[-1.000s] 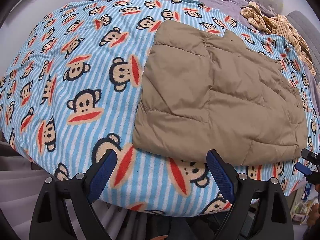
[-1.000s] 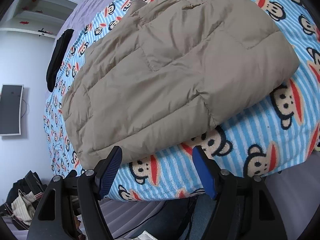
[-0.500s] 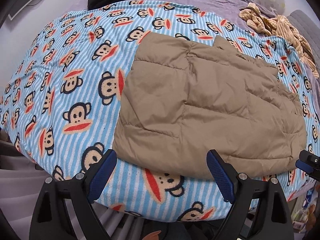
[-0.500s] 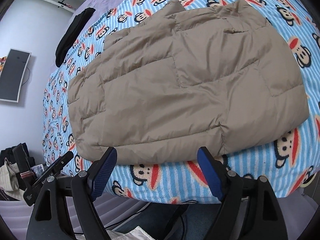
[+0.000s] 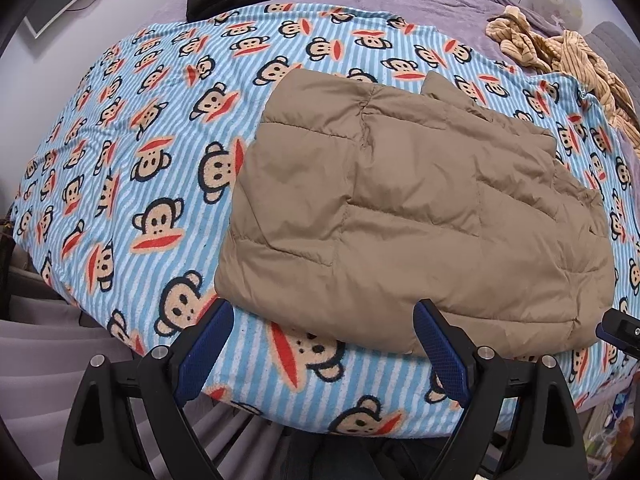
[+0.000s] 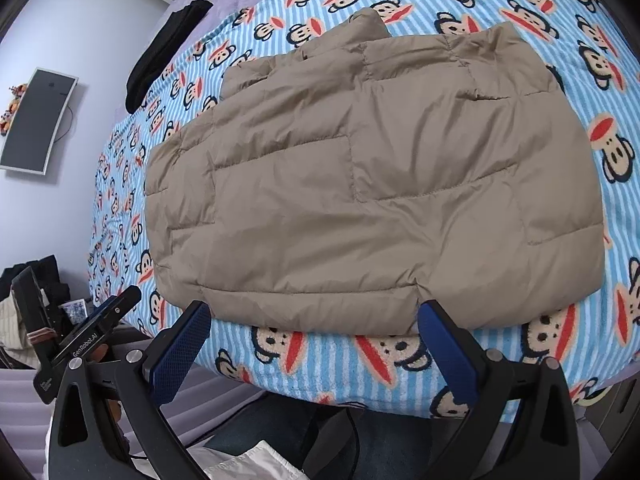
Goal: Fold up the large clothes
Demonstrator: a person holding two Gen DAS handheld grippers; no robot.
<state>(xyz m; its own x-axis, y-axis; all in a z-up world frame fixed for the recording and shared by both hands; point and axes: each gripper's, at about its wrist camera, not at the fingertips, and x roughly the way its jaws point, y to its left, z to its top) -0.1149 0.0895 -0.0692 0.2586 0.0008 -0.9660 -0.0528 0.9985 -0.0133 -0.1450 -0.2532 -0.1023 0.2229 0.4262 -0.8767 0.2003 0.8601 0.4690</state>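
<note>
Folded tan quilted jacket [image 5: 404,216] flat on monkey-print blanket [image 5: 132,184], just beyond left gripper [image 5: 324,344] and right gripper [image 6: 314,344]. Both spread wide, empty, right's jaws just opened further. Jacket's underside folds hidden.

A home bedroom: a bed [image 5: 400,12] under a monkey-print blanket [image 5: 120,168], with scattered clothes [image 5: 560,56].

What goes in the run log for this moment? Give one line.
tan quilted jacket: folded, flat on monkey-print blanket | left gripper: open, empty | right gripper: just opened wider, empty
</note>
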